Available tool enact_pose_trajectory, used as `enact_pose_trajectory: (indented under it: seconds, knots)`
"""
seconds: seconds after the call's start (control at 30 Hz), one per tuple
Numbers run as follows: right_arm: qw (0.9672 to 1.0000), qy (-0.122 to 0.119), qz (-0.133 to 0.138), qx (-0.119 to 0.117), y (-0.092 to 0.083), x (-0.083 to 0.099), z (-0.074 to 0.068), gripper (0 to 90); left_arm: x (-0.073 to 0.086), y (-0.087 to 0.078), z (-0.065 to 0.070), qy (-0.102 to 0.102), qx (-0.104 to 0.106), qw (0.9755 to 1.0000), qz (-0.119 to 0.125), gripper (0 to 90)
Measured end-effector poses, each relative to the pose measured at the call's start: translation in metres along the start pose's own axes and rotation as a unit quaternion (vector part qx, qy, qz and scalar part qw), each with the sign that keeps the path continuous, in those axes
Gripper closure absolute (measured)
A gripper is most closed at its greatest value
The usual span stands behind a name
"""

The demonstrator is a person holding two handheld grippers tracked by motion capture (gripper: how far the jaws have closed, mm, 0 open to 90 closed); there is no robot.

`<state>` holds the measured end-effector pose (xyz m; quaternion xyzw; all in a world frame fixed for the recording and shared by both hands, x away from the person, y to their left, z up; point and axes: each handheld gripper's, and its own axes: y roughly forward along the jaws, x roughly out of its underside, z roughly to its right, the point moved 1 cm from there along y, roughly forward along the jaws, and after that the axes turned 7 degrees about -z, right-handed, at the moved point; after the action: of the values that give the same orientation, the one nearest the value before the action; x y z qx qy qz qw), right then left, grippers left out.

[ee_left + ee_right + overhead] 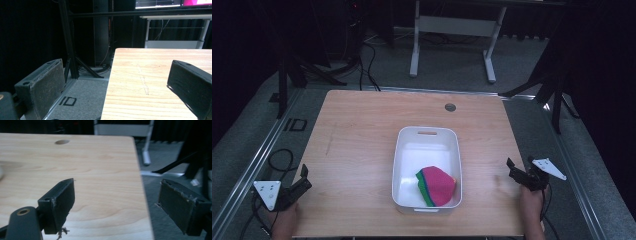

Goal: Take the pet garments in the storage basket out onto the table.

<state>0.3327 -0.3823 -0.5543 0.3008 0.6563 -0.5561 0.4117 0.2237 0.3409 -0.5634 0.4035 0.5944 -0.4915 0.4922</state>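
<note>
Sitting in the white bin [398, 165] by the worktop's [357, 150] near edge, the pink cloth [438, 186] lies untouched. Left tongs [305, 178] and right tongs [520, 167] are spread, empty, at the side edges. A careless reach might bump the bin.

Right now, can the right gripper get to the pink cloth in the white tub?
Probably yes. The right gripper is open at the table's right edge, with bare wood between it and the white tub. The pink cloth lies uncovered inside, so only the tub's wall needs clearing.

"ID" stands on the grey floor mat [82, 97] (black letters) beside the table.
</note>
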Motion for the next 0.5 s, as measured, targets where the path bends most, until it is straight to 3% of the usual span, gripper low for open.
enact_pose_trajectory:
  seconds: [0.1, 0.17, 0.2, 0.27, 0.33, 0.4, 0.5]
  knots:
    - [0.9995, -0.005, -0.017, -0.027, -0.001, 0.000, 0.003, 13.8, 0.000, 0.000, 0.000, 0.001, -0.001, 1.0000, -0.001, 1.8]
    - [0.9992, -0.006, -0.025, -0.032, -0.002, -0.001, 0.005, 13.8, 0.000, 0.000, 0.000, 0.000, 0.000, 1.0000, -0.001, 1.8]
    - [0.9979, 0.000, -0.045, -0.046, -0.003, -0.001, 0.012, 13.8, 0.000, 0.000, 0.000, 0.001, 0.000, 1.0000, -0.001, 1.8]
    - [0.9968, 0.005, -0.055, -0.058, -0.004, -0.001, 0.016, 13.8, 0.000, 0.000, 0.000, 0.001, 0.002, 1.0000, -0.002, 1.8]
    - [0.9922, 0.002, -0.089, -0.088, -0.006, 0.000, 0.027, 13.8, 0.000, 0.000, 0.000, 0.000, 0.002, 1.0000, -0.002, 1.8]
    - [0.9867, -0.019, -0.113, -0.116, -0.006, 0.001, 0.033, 13.8, 0.000, 0.000, 0.000, -0.002, 0.002, 1.0000, -0.002, 1.8]
    - [0.9721, -0.050, -0.144, -0.178, -0.007, 0.003, 0.038, 13.9, 0.000, 0.000, 0.000, -0.003, 0.002, 1.0000, -0.003, 1.8]
